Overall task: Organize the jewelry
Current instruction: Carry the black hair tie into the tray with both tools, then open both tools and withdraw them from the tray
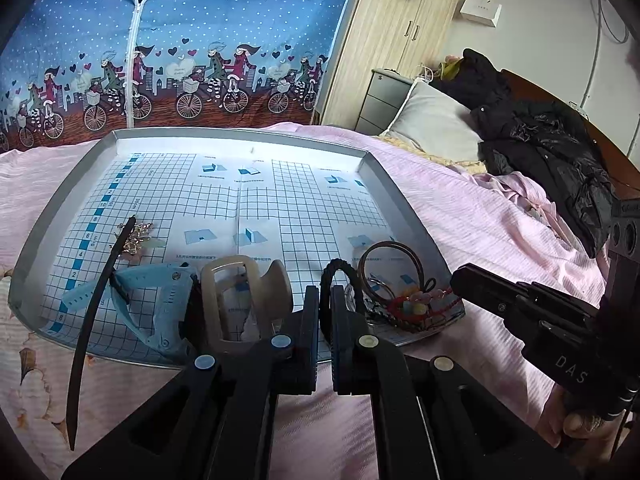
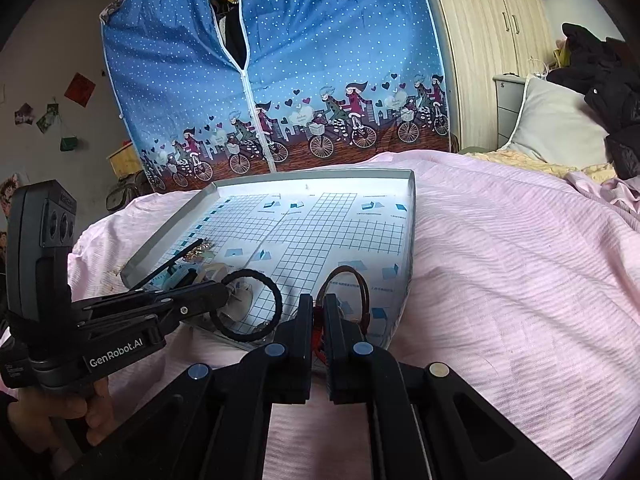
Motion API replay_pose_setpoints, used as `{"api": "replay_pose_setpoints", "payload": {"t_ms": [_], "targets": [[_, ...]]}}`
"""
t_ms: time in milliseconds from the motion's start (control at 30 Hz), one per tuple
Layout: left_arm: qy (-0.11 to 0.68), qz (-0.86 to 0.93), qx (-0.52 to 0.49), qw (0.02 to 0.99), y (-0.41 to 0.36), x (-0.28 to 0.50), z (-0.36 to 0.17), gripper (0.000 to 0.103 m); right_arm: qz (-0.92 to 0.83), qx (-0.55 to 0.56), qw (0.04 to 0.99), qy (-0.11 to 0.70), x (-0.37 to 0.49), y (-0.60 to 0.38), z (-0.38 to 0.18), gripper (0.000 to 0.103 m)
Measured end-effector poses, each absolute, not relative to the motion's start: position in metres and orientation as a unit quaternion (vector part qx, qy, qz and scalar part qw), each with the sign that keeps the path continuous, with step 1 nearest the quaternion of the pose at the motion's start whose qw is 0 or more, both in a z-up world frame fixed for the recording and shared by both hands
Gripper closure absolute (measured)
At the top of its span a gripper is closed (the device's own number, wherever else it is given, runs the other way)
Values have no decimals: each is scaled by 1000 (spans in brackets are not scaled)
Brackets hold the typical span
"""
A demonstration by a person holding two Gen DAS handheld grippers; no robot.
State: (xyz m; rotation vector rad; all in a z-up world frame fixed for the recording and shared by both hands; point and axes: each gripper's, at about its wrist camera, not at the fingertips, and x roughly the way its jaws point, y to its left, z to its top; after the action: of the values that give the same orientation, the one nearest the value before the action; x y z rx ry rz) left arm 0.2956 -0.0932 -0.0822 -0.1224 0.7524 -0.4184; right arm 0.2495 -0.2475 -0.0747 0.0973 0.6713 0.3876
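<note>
We see the left tool (image 1: 325,300) pinching a black hair tie (image 1: 344,276) lower centre of the tray (image 1: 60,200); right tool (image 2: 319,312) clamps a red cord bracelet (image 2: 317,334) (partly hidden).

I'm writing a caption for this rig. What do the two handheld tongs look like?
Both are matte black plastic with flat paddle-shaped fingers and round silver-blue pivot discs. The left tongs carry white "GenRobot.AI" lettering and a grey camera block on the handle. The right tongs show white letters "DAS". No sleeves show.
</note>
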Motion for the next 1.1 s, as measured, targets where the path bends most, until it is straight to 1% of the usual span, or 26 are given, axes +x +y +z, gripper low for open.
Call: {"api": "replay_pose_setpoints", "payload": {"t_ms": [400,433,500,533,567,633,700,767,867,900,933,967,1000,1033,1100], "targets": [[365,-179,-57,912,-89,296,-74,99,178,50,927,328,249,-253,-72,97],[364,-174,-56,913,-88,296,-73,98,178,52,926,329,249,-254,-71,97],[362,-165,-58,916,-85,295,-70,92,176,55,926,329,248,-255,-69,97],[360,-163,-64,916,-82,294,-68,83,175,57,927,327,248,-257,-67,97],[358,-159,-69,917,-79,293,-66,71,175,58,928,325,247,-257,-65,94],[350,-151,-87,920,-72,290,-60,59,173,62,930,319,245,-259,-60,81],[342,-150,-100,922,-65,285,-53,51,173,66,932,312,242,-260,-55,74],[332,-145,-104,926,-61,280,-44,34,171,67,934,306,238,-261,-49,69],[321,-141,-106,930,-56,272,-31,32,169,65,939,292,231,-263,-39,59],[322,-137,-104,931,-56,271,-28,31,169,65,940,288,229,-263,-36,53],[320,-133,-103,932,-56,269,-24,20,168,64,942,284,226,-263,-33,48],[314,-130,-104,935,-55,265,-20,7,168,64,943,280,223,-264,-30,45],[305,-127,-107,938,-53,262,-16,3,167,63,944,276,220,-264,-28,37],[293,-125,-110,941,-52,257,-12,2,167,62,946,271,216,-264,-24,28],[274,-124,-111,947,-49,247,-2,2,167,59,949,261,209,-263,-19,22]]}}
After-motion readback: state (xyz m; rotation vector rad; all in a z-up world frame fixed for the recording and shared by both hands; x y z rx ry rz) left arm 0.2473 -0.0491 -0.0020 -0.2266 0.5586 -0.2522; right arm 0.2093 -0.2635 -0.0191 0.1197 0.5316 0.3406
